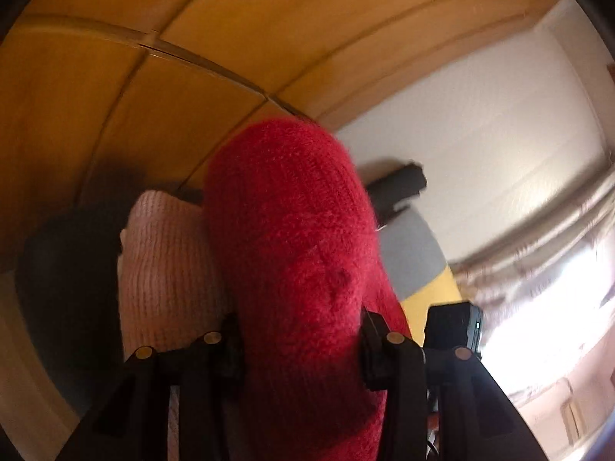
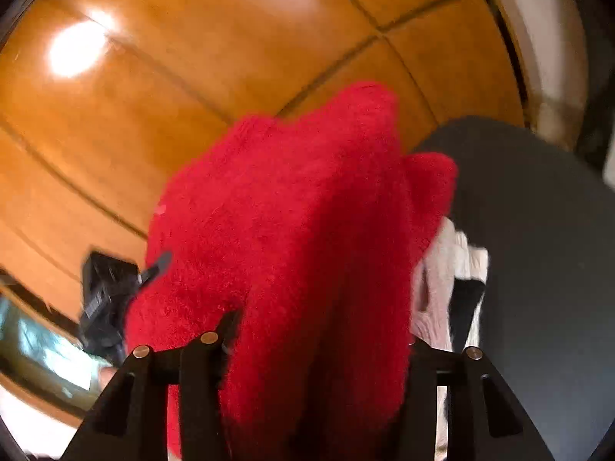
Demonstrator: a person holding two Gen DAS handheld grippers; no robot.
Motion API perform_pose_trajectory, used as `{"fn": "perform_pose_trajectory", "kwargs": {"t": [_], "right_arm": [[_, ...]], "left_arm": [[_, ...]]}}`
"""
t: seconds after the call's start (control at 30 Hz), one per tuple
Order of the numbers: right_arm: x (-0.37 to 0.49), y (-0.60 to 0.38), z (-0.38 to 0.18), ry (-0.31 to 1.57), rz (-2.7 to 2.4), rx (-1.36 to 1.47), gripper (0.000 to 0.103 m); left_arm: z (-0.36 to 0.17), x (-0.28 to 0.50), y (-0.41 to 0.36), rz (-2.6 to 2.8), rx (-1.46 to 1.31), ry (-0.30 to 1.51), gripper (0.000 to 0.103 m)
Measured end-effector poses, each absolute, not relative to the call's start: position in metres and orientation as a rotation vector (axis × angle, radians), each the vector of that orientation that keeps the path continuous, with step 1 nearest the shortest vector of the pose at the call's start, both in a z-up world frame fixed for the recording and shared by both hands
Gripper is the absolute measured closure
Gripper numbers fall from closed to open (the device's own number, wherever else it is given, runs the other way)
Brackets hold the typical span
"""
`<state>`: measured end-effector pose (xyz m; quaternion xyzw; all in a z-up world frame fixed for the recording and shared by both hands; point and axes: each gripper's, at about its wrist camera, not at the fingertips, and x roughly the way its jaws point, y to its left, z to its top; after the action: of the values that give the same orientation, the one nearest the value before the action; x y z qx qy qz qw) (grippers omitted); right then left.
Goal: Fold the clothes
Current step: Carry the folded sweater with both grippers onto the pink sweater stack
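A fuzzy red knit garment (image 1: 292, 230) fills the middle of the left wrist view, bunched thick between the fingers of my left gripper (image 1: 300, 342), which is shut on it. The same red garment (image 2: 300, 223) hangs bunched in the right wrist view, and my right gripper (image 2: 319, 342) is shut on it too. Its right finger is hidden by the fabric. A pale pink ribbed knit (image 1: 161, 265) lies just left of the red one. Behind the red garment's right edge shows the pink knit (image 2: 434, 288) again.
Wooden cabinet panels (image 1: 192, 57) fill the background in both views. A dark garment (image 1: 69, 269) sits at the left; a grey and yellow item (image 1: 415, 265) and a white wall (image 1: 480, 134) lie right. The other gripper (image 2: 107, 296) shows at the left. A dark grey surface (image 2: 546, 249) spreads right.
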<state>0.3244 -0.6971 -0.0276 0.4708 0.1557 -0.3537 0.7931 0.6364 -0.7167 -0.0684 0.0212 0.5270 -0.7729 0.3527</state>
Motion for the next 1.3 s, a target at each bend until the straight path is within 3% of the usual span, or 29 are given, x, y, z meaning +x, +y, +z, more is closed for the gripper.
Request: {"fn": "perform_pose_trajectory", "kwargs": {"t": [0.13, 0.27, 0.47, 0.7, 0.9, 1.07, 1.3], "right_arm": [[0.322, -0.699, -0.026, 0.347, -0.753, 1.010, 0.055], [0.328, -0.687, -0.023, 0.366, -0.777, 0.994, 0.052], [0.342, -0.660, -0.027, 0.404, -0.814, 0.964, 0.056], [0.353, -0.647, -0.032, 0.428, -0.864, 0.923, 0.056], [0.348, -0.619, -0.013, 0.355, -0.821, 0.872, 0.057], [0.343, -0.654, -0.052, 0.431, -0.930, 0.892, 0.054], [0.342, -0.684, -0.053, 0.417, -1.005, 0.914, 0.051]], "left_arm": [[-0.062, 0.629, -0.723, -2.033, 0.101, 1.426, 0.060], [-0.047, 0.637, -0.722, -2.033, 0.215, 1.274, 0.057], [-0.049, 0.647, -0.705, -2.063, 0.130, 1.427, 0.059], [-0.031, 0.624, -0.674, -2.036, 0.150, 1.330, 0.061], [-0.068, 0.640, -0.686, -1.995, 0.031, 1.489, 0.059], [-0.045, 0.599, -0.694, -1.931, 0.206, 1.116, 0.057], [-0.042, 0.586, -0.695, -1.886, 0.152, 1.152, 0.056]]}}
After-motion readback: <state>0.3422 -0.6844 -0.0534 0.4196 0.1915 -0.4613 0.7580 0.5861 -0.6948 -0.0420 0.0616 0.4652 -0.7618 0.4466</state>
